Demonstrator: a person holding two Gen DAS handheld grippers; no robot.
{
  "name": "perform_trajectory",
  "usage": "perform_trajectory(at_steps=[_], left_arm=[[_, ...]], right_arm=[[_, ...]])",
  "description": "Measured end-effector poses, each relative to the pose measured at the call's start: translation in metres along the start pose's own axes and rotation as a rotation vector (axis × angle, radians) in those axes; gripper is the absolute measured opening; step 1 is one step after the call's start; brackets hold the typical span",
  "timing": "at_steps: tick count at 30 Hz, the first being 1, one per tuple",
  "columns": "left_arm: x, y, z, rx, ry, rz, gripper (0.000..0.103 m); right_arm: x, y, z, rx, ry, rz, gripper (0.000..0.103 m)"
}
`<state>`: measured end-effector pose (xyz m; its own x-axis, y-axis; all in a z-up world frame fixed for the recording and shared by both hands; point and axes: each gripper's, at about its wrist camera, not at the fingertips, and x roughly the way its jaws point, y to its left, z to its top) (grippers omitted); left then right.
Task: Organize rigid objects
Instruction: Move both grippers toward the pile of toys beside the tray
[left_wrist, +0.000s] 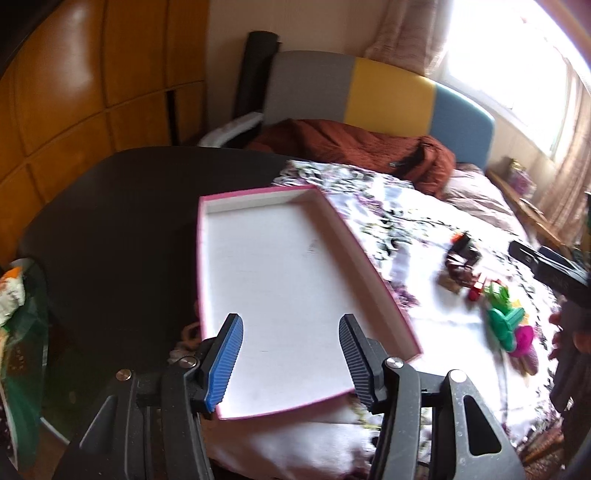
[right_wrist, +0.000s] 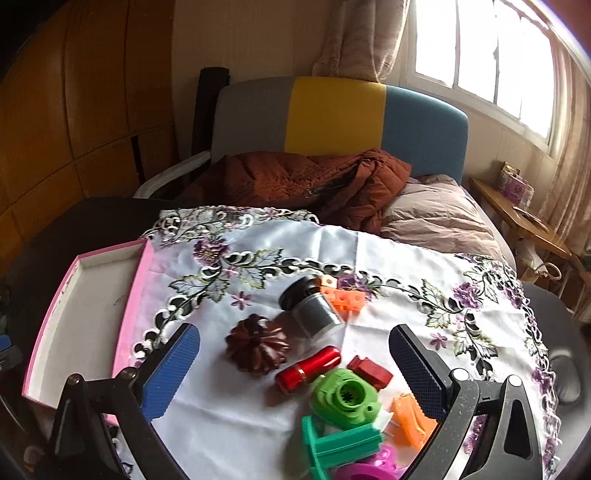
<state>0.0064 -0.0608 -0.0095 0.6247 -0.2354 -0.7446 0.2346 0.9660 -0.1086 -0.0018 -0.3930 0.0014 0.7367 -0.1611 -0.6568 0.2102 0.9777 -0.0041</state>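
A shallow white box with a pink rim (left_wrist: 280, 280) lies partly on the dark table and partly on the cloth. My left gripper (left_wrist: 291, 321) hovers open over its near end, with only the bare box floor showing between the fingers. In the right wrist view the same box (right_wrist: 85, 314) sits at the left. My right gripper (right_wrist: 294, 332) stands open above a pile of small objects: a brown fluted mould (right_wrist: 256, 347), a red cylinder (right_wrist: 308, 369), a black-lidded jar (right_wrist: 310, 306), an orange block (right_wrist: 341, 295), a red block (right_wrist: 369, 371), a green round part (right_wrist: 345, 398) and a teal spool (right_wrist: 340, 443).
A white cloth with purple flower embroidery (right_wrist: 369, 258) covers part of the round dark table (left_wrist: 110, 221). Behind lie a rust jacket (right_wrist: 314, 184) and a bed with a grey, yellow and blue headboard (right_wrist: 332, 114). A green bag (left_wrist: 22, 332) stands at the left table edge.
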Motion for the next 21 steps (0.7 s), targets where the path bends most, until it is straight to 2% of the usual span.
perform_trajectory(at_steps=[4, 6, 8, 10, 14, 21], left_arm=[[0.011, -0.020, 0.000, 0.048, 0.032, -0.031, 0.055], [0.017, -0.030, -0.001, 0.080, 0.053, -0.055, 0.055], [0.022, -0.040, -0.001, 0.094, 0.072, -0.094, 0.055], [0.026, -0.051, 0.001, 0.118, 0.078, -0.108, 0.055], [0.035, -0.071, 0.005, 0.147, 0.106, -0.147, 0.055], [0.061, -0.104, 0.017, 0.174, 0.176, -0.215, 0.055]], right_arm=[[0.014, -0.048, -0.003, 0.094, 0.015, -0.040, 0.103], [0.021, -0.072, -0.011, 0.178, 0.022, -0.041, 0.103], [0.033, -0.092, -0.017, 0.278, 0.086, -0.055, 0.103], [0.034, -0.110, -0.019, 0.369, 0.082, -0.024, 0.103], [0.036, -0.123, -0.022, 0.440, 0.112, -0.049, 0.103], [0.039, -0.129, -0.027, 0.465, 0.145, -0.080, 0.103]])
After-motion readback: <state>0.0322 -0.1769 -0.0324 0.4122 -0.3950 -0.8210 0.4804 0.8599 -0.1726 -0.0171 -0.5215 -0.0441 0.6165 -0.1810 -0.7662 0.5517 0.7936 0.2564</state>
